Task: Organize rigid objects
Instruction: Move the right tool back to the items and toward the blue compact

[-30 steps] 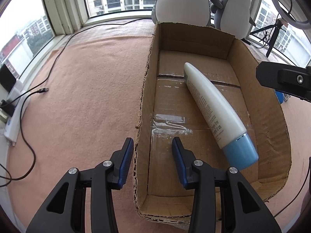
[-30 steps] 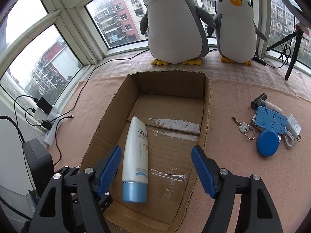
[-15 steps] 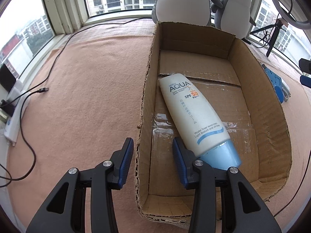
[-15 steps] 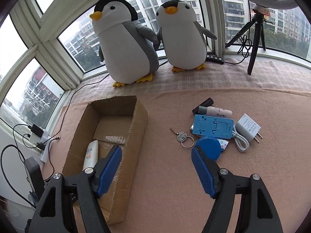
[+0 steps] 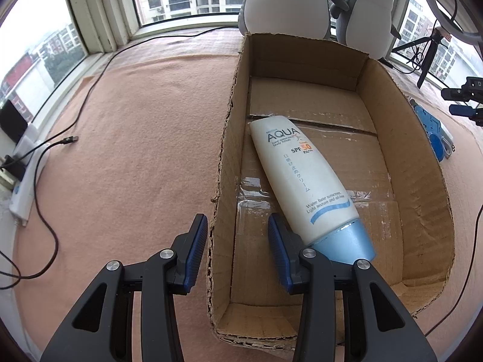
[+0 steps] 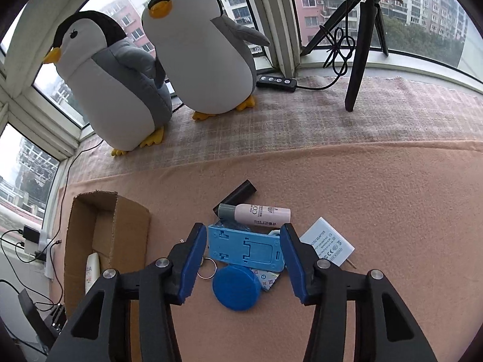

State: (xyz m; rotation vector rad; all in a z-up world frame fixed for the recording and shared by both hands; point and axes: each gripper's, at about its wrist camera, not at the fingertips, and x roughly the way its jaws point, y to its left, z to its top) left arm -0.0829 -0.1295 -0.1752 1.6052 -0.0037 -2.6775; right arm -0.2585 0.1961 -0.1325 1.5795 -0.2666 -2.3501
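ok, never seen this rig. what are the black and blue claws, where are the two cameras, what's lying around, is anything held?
There is no robot: a person carries a hand-held gripper in each hand, with a fisheye camera looking out along its fingers. The left view shows the left hand-held gripper open, straddling a wall of the cardboard box; a sunscreen tube lies inside. The right view shows the right hand-held gripper open over a pile on the pink blanket: a blue plastic stand, blue round lid, small pink bottle, white charger and key ring. Nothing is held. Two toy penguins stand by the window.
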